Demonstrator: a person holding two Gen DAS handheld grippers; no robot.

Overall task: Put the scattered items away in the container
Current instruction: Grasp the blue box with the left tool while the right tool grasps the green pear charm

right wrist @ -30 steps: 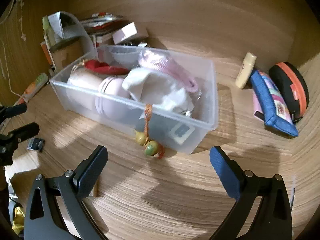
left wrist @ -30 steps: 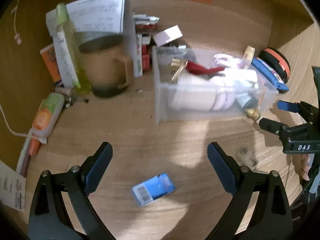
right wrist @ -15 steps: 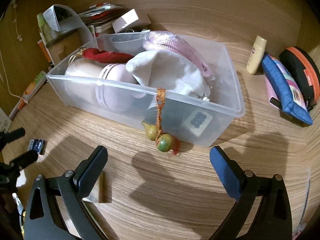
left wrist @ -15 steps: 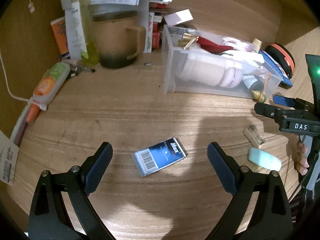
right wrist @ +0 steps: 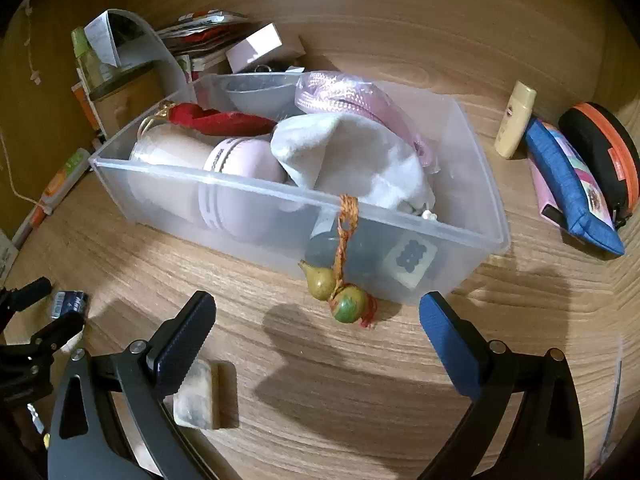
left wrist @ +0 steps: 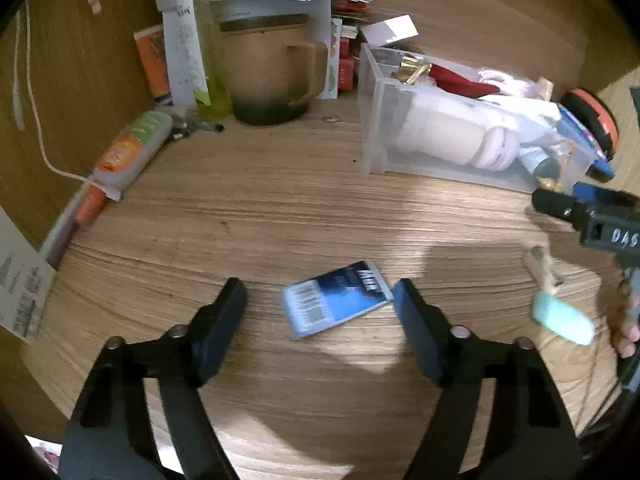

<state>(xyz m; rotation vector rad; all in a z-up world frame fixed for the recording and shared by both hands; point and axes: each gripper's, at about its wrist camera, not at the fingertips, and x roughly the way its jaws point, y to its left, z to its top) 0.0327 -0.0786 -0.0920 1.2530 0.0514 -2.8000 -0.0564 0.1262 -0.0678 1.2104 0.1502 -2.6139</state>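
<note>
A clear plastic container (right wrist: 490, 200) (left wrist: 370, 128) holds a pink bottle, white cloth, pink strap and red pouch. A gourd charm (right wrist: 336, 288) hangs over its front wall. A blue card pack (left wrist: 338, 304) lies flat on the wood between the fingers of my open left gripper (left wrist: 320, 304). It also shows in the right wrist view (right wrist: 70, 302). My open right gripper (right wrist: 316, 320) hovers in front of the container; a small marbled block (right wrist: 200, 396) lies by its left finger. The block (left wrist: 544, 268) and a mint-green eraser-like piece (left wrist: 562, 322) lie at right.
A brown mug (left wrist: 268, 72), bottles and papers stand at the back left. A tube (left wrist: 128, 152) lies by the left wall. A cream bottle (right wrist: 514, 120), a blue pouch (right wrist: 568, 184) and an orange-black case (right wrist: 604, 152) sit right of the container.
My left gripper has moved down and toward the blue card pack, which now lies between its fingers. My right gripper has backed off a little from the container, bringing the marbled block into view.
</note>
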